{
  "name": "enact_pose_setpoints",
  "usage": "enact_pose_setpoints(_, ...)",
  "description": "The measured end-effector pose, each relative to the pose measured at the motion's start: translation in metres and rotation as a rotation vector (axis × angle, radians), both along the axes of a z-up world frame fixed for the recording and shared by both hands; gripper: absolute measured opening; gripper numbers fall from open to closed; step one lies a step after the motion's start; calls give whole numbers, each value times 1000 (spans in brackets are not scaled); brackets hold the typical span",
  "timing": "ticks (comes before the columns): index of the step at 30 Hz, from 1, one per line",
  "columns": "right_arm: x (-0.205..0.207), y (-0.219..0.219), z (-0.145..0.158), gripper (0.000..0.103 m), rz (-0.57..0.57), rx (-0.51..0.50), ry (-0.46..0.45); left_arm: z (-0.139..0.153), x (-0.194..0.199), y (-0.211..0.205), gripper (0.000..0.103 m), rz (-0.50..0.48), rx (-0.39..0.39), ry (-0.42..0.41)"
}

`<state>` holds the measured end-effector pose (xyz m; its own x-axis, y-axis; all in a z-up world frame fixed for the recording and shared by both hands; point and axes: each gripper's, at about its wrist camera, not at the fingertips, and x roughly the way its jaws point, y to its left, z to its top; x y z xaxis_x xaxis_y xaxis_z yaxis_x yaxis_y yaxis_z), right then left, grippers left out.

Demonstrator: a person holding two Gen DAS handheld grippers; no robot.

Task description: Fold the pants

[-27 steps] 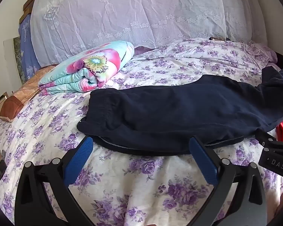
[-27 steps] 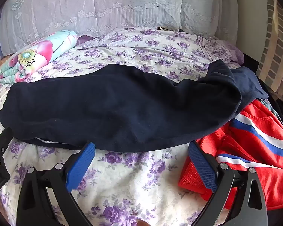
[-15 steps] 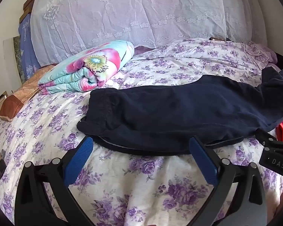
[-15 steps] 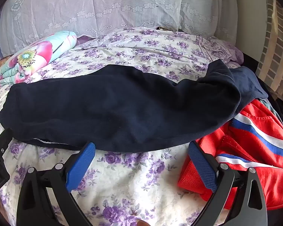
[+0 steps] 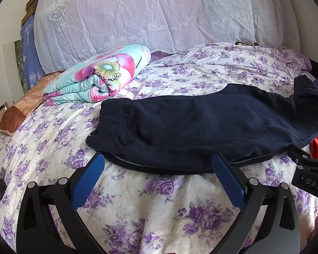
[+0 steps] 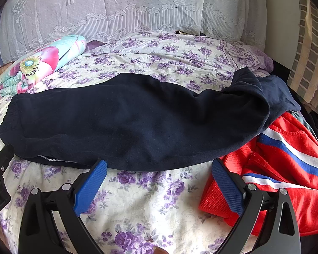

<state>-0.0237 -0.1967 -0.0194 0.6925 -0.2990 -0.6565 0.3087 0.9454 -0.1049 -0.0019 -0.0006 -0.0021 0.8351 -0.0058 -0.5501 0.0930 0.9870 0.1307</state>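
Dark navy pants (image 5: 190, 127) lie stretched left to right across the floral bedspread (image 5: 137, 201), waistband at the left, legs folded onto each other. In the right wrist view the pants (image 6: 127, 122) fill the middle, and their leg ends bunch at the right. My left gripper (image 5: 159, 160) stands open just short of the pants' near edge, close to the waist end, nothing between its blue pads. My right gripper (image 6: 159, 167) is also open, at the near edge toward the leg end, its right finger over a red garment.
A red garment (image 6: 286, 169) with blue and white stripes lies at the right, partly under the pants' legs. A folded flowered quilt (image 5: 95, 80) sits at the back left beside an orange pillow (image 5: 21, 112). Lace-covered pillows (image 5: 159, 10) line the headboard.
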Motion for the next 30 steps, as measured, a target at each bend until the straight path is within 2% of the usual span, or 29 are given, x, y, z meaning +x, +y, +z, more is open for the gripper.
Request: enact_pose_setpoints(30,-1,0,-4,100,1,3,5,-6,0,-1,99,-4,3,8)
